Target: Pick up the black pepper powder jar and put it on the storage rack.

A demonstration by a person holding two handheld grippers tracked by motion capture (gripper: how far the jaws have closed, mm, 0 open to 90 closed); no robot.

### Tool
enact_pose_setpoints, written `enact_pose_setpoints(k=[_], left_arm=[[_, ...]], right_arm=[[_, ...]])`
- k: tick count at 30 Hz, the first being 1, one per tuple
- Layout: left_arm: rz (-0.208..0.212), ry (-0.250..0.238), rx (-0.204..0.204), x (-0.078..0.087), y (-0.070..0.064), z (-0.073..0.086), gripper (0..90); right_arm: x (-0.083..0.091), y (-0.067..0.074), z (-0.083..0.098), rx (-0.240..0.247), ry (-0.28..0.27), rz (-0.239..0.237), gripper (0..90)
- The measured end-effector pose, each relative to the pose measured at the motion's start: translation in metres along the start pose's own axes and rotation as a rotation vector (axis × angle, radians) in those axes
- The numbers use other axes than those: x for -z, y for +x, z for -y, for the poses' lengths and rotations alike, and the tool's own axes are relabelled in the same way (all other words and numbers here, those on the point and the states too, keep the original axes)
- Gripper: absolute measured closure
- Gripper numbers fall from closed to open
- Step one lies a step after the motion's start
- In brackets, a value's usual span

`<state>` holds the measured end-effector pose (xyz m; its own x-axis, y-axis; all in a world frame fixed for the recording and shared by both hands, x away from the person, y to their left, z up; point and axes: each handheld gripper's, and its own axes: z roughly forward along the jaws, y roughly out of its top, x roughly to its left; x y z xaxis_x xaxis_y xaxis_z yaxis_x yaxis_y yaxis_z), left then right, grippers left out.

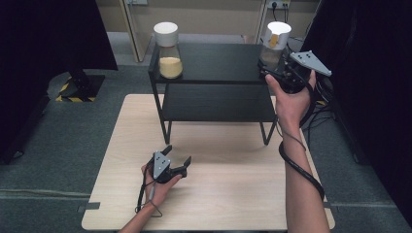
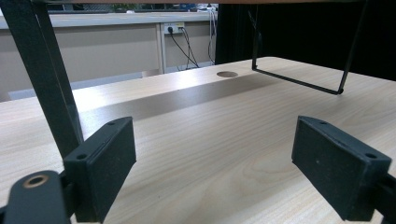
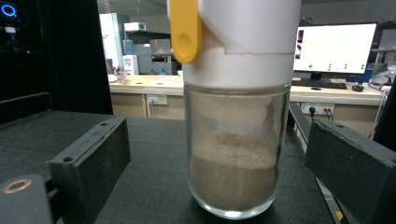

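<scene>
Right gripper view: the glass jar (image 3: 236, 154) stands upright at frame centre on the black shelf (image 3: 154, 163), between the wide-open right gripper (image 3: 219, 182), untouched. Smooth, fragile, moderately heavy; the glass body below the white lid (image 3: 247, 42) should be gripped.

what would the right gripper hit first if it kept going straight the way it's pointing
Most likely the glass jar with the white lid, which stands upright on the black shelf dead ahead of the right gripper, between its open jaws. Neither pad seems to touch it, though depth is hard to judge.
</scene>
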<state>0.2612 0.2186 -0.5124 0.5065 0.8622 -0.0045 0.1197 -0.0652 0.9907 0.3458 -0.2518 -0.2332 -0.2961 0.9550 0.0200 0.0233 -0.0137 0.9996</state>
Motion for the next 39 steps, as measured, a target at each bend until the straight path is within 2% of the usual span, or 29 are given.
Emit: enact_pose_setpoints(k=[7,15,22,39], left_arm=[[-0.001,0.001,-0.001,0.0,0.0,0.0,13.3],[-0.002,0.001,0.001,0.0,0.0,0.0,13.3],[-0.002,-0.002,0.009,0.0,0.0,0.0,13.3],[-0.002,0.001,0.002,0.0,0.0,0.0,13.3]], right_arm=[[0.009,0.002,0.007,0.004,-0.005,-0.012,6.7],[0.02,0.001,0.019,-0.019,-0.018,-0.032,6.7],[0.031,0.003,0.029,-0.006,-0.013,-0.055,6.7],[0.053,0.006,0.048,0.012,-0.019,-0.072,6.7]])
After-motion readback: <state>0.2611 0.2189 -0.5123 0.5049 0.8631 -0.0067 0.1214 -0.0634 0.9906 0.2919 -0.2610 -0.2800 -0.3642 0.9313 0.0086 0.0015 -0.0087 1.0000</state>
